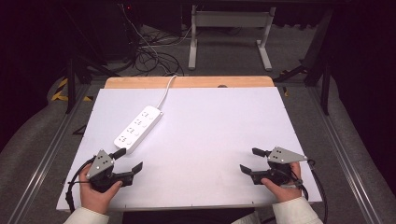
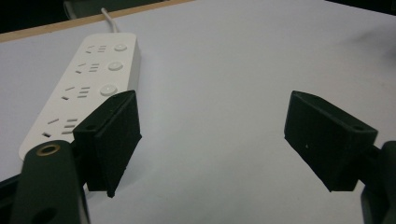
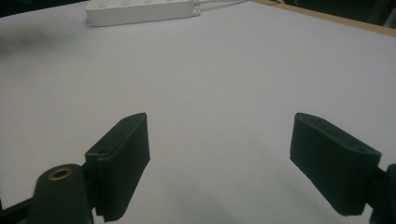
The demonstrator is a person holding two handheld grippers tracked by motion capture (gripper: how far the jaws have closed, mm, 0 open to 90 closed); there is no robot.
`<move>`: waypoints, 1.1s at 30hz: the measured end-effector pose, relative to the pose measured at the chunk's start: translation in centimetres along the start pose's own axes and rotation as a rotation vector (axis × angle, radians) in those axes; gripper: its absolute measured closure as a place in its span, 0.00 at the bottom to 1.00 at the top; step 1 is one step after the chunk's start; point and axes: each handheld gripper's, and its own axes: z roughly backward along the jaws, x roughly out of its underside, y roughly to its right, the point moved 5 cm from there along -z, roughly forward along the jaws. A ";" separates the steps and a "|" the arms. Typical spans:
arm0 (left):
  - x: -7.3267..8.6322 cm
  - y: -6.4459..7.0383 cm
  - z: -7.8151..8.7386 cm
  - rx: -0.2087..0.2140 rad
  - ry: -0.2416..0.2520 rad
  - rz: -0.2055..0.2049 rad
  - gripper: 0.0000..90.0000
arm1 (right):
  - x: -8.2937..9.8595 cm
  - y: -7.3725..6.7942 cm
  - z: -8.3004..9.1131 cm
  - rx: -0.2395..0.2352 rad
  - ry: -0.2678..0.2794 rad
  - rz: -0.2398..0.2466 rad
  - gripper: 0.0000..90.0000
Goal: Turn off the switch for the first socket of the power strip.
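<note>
My left gripper (image 1: 129,161), jaws spread empty, sits just beside the power strip (image 1: 138,129), whose long axis runs away up-right; right gripper (image 1: 250,161), also spread, is well apart.

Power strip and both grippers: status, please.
Left gripper open, holding nothing, beside the power strip's near end. Right gripper open, holding nothing, far side of table. Power strip flat, untouched, cord trailing off back edge. Nothing in the way.

Lab rig: white table (image 1: 210,140), dark curtains (image 1: 28,56), floor cables (image 1: 149,56), aluminium rails (image 1: 51,144).
</note>
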 end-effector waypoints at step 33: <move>-1.8 1.0 0.5 0.052 -0.019 -0.027 0.28 | 0.0 -0.5 -0.1 -0.039 0.010 0.010 0.23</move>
